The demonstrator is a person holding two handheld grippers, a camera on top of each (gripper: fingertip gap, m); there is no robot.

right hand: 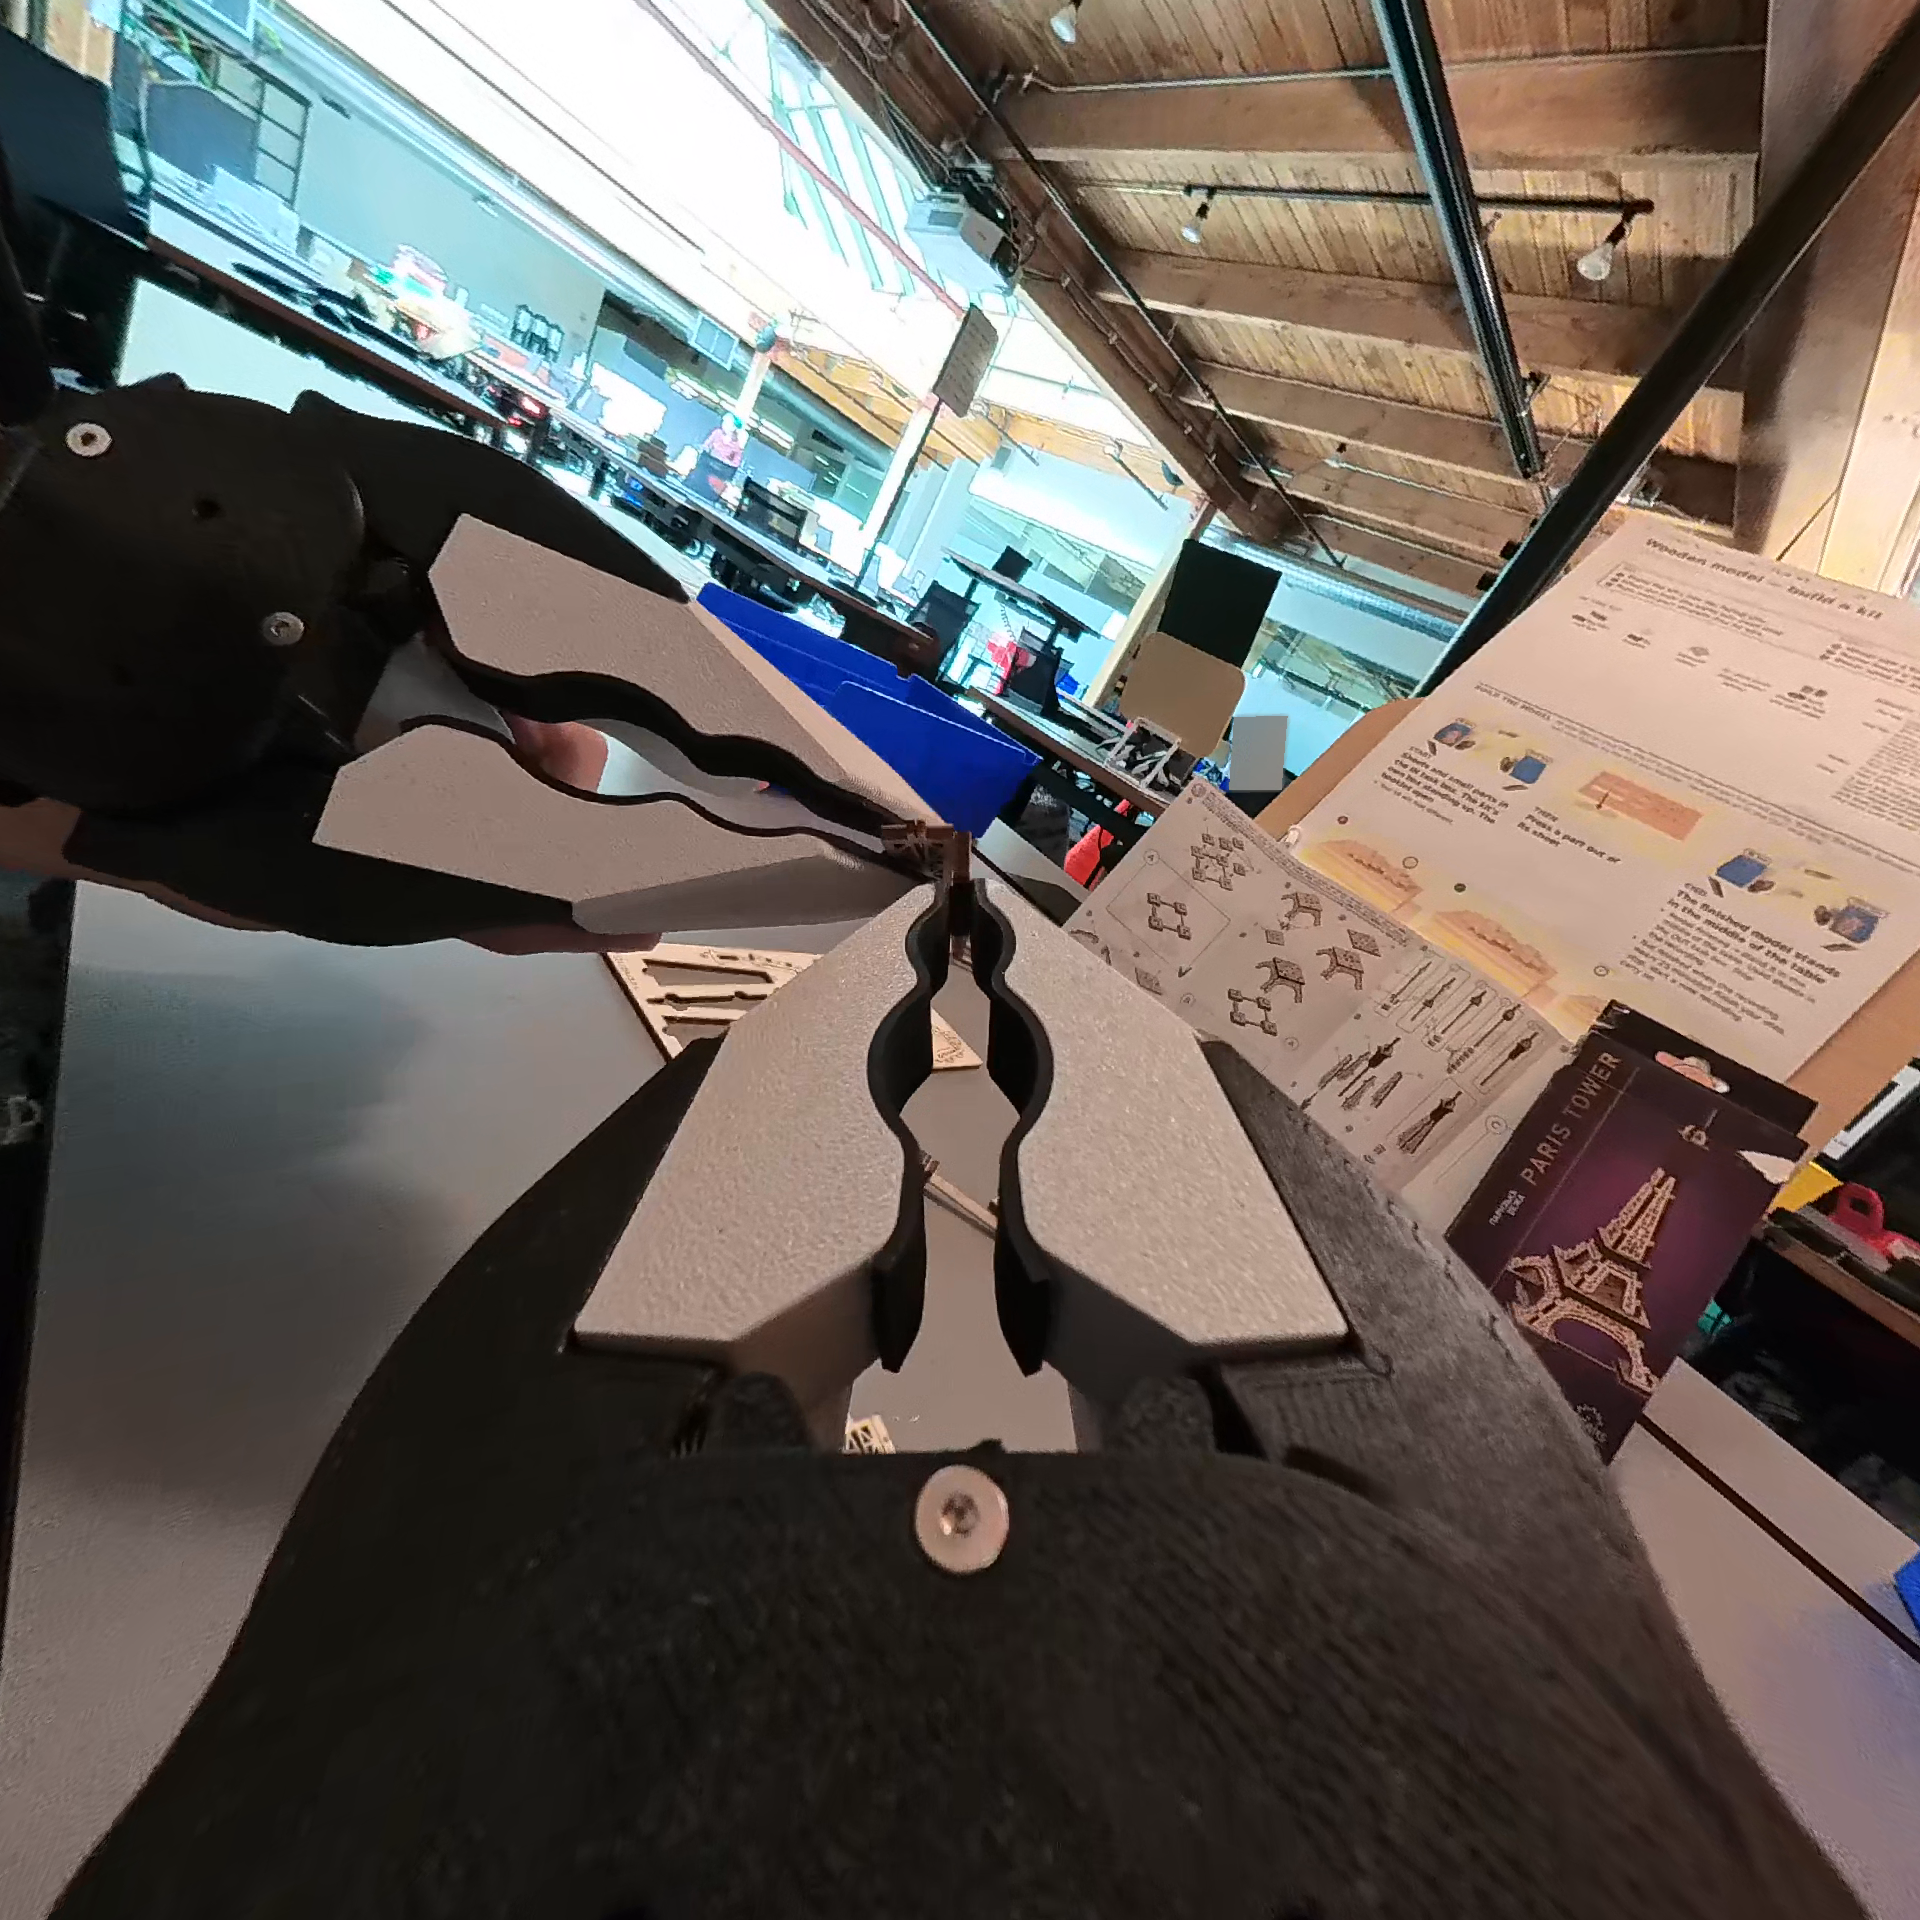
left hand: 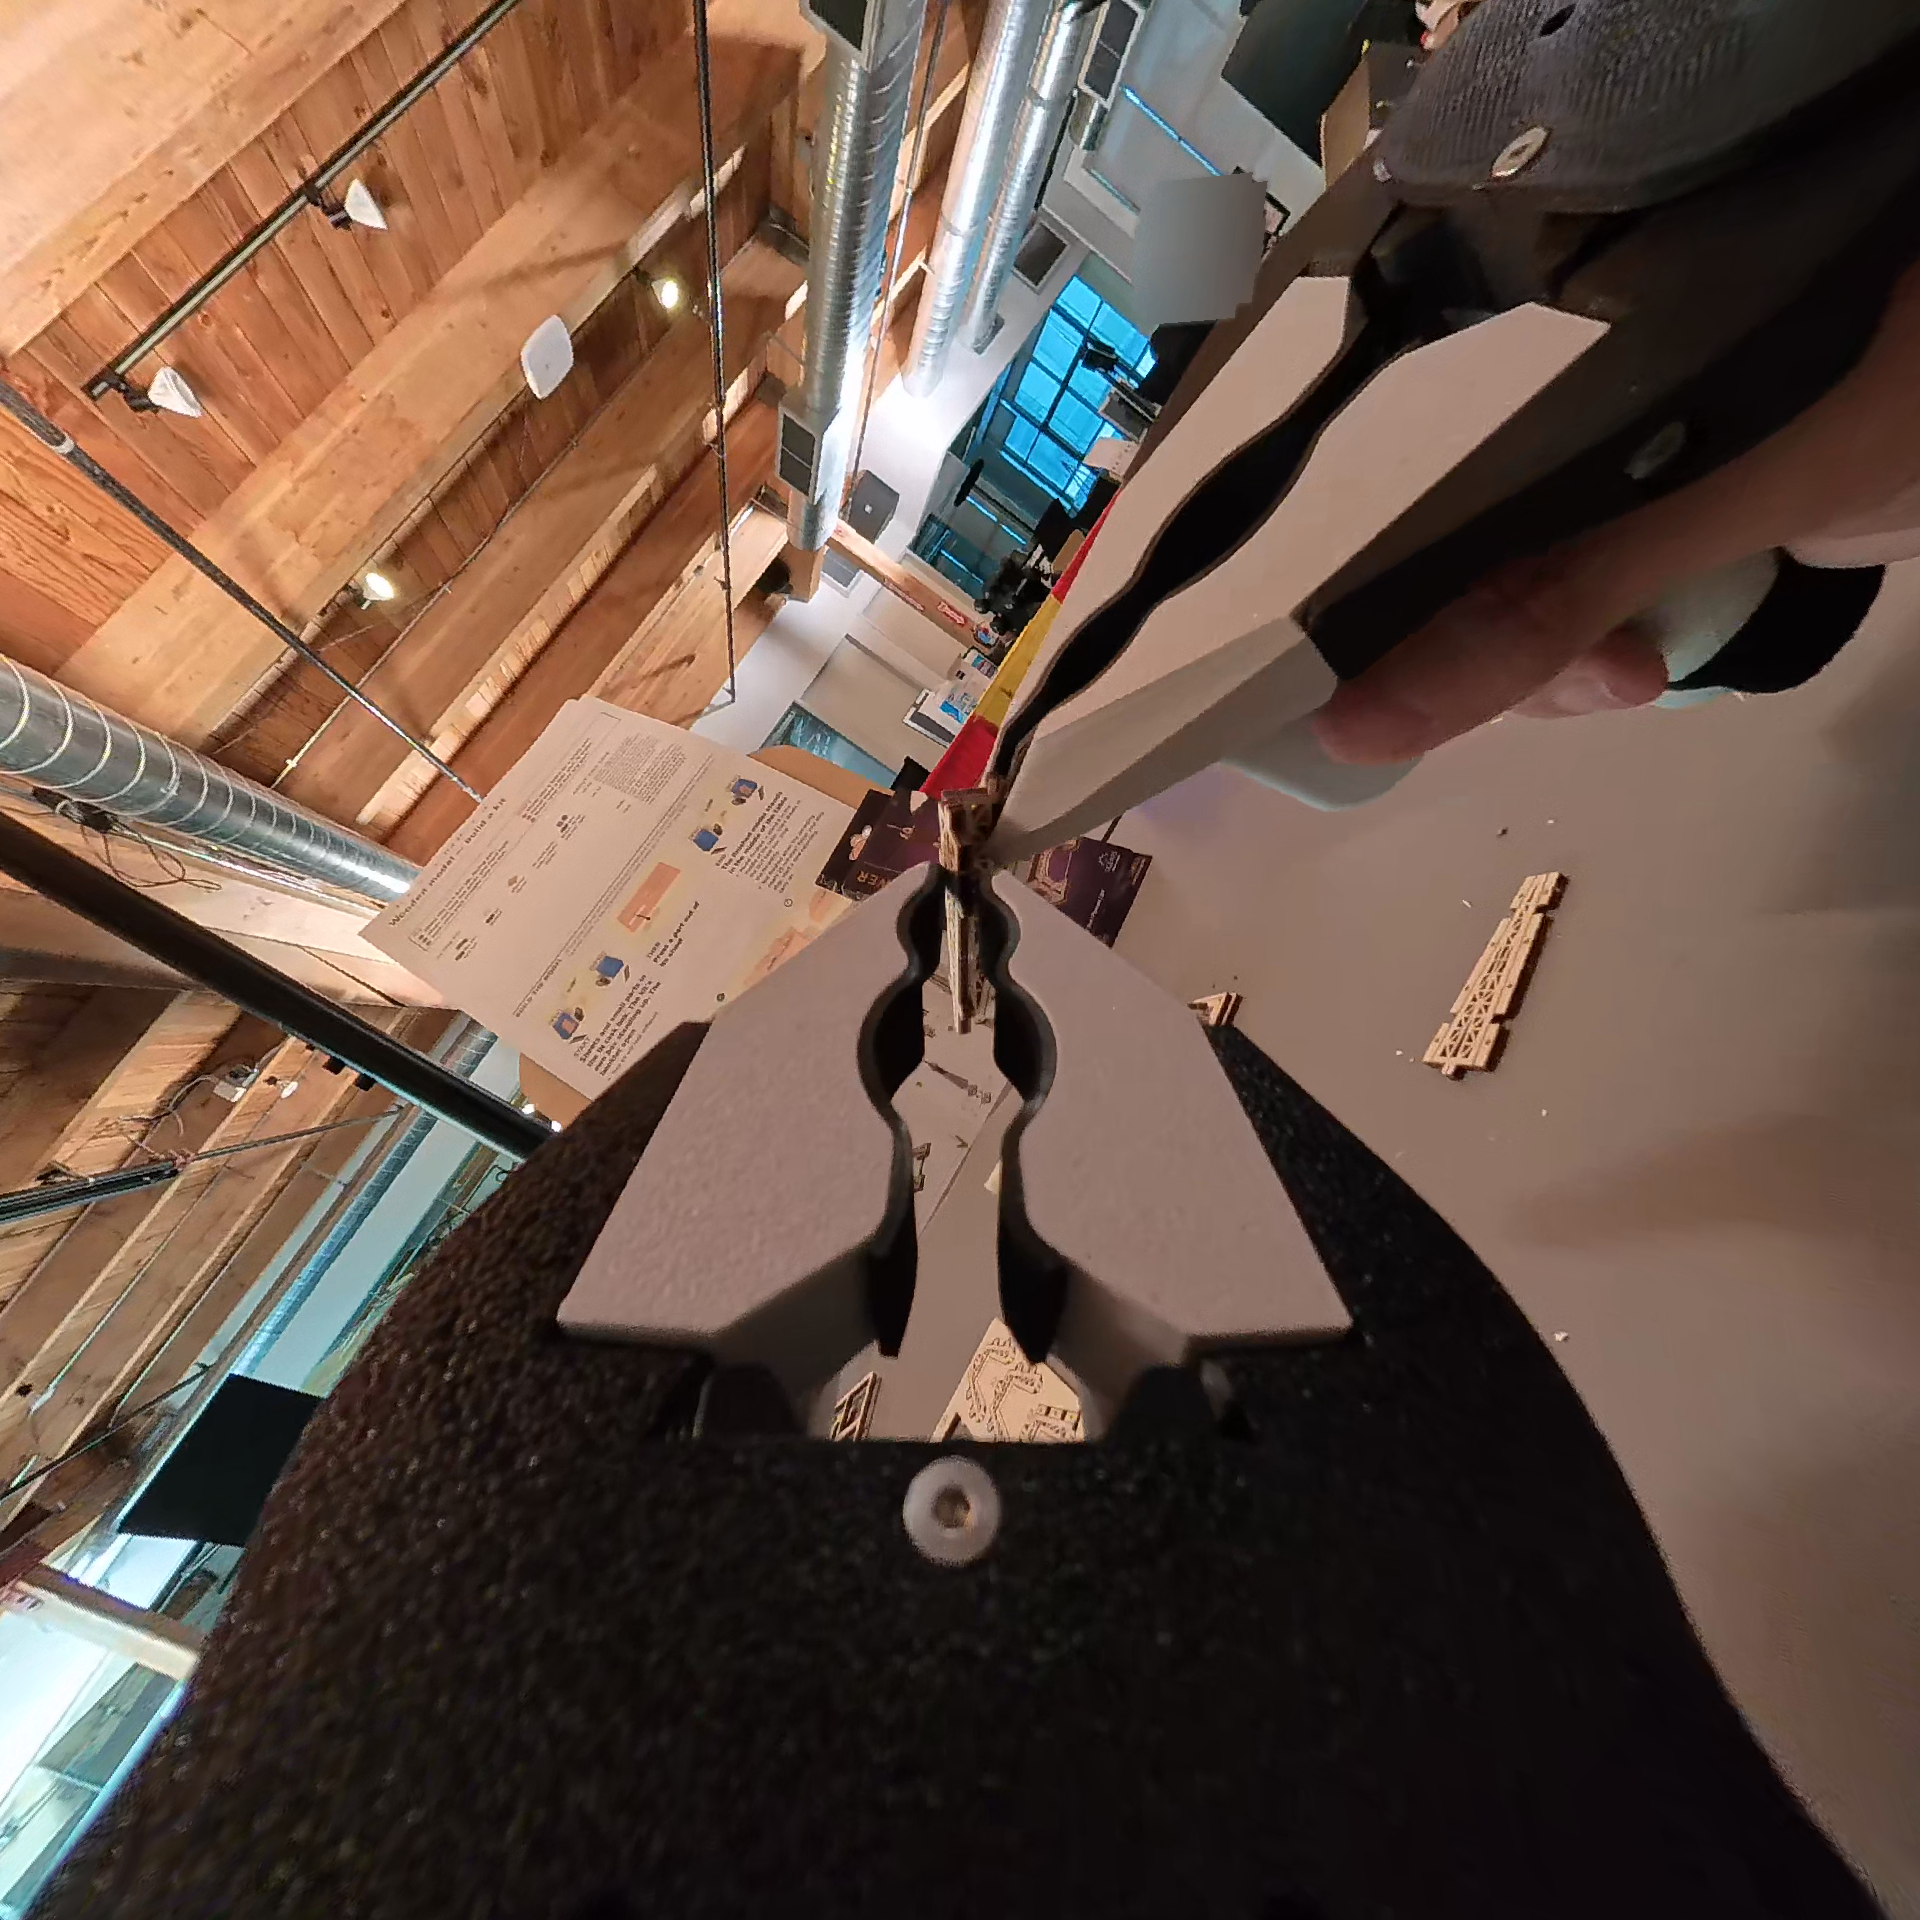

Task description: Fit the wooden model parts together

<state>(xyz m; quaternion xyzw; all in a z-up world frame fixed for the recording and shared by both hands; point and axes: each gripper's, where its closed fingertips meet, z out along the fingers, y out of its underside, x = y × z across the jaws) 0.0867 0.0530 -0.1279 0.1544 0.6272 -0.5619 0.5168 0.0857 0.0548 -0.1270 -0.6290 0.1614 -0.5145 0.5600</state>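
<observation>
Mid-air above grey table (left hand: 1558, 1247): left gripper (left hand: 961, 894) fingers pinch thin pale lattice wooden strip (left hand: 964, 966); right gripper (right hand: 958, 902) fingers clamp small dark-edged wooden piece (right hand: 958, 868). Tips touching. Risk: skewed push snaps tab.

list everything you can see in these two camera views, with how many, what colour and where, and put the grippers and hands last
Wooden model parts held: two, pale wood, one strip in the left gripper, one small piece in the right, meeting at the tips above the table.
Lattice strip: one, pale, lying on the grey table.
Punched sheet: one, pale, flat on the table.
Instruction board: one, white, propped at the back.
Diagram leaflet: one, white, leaning by the board.
Kit box: one, dark purple, standing.
Bins: blue, behind; count unclear.
Left gripper: grey fingers, black body, shut.
Right gripper: same, shut.
Hand: one, holding the right gripper.
</observation>
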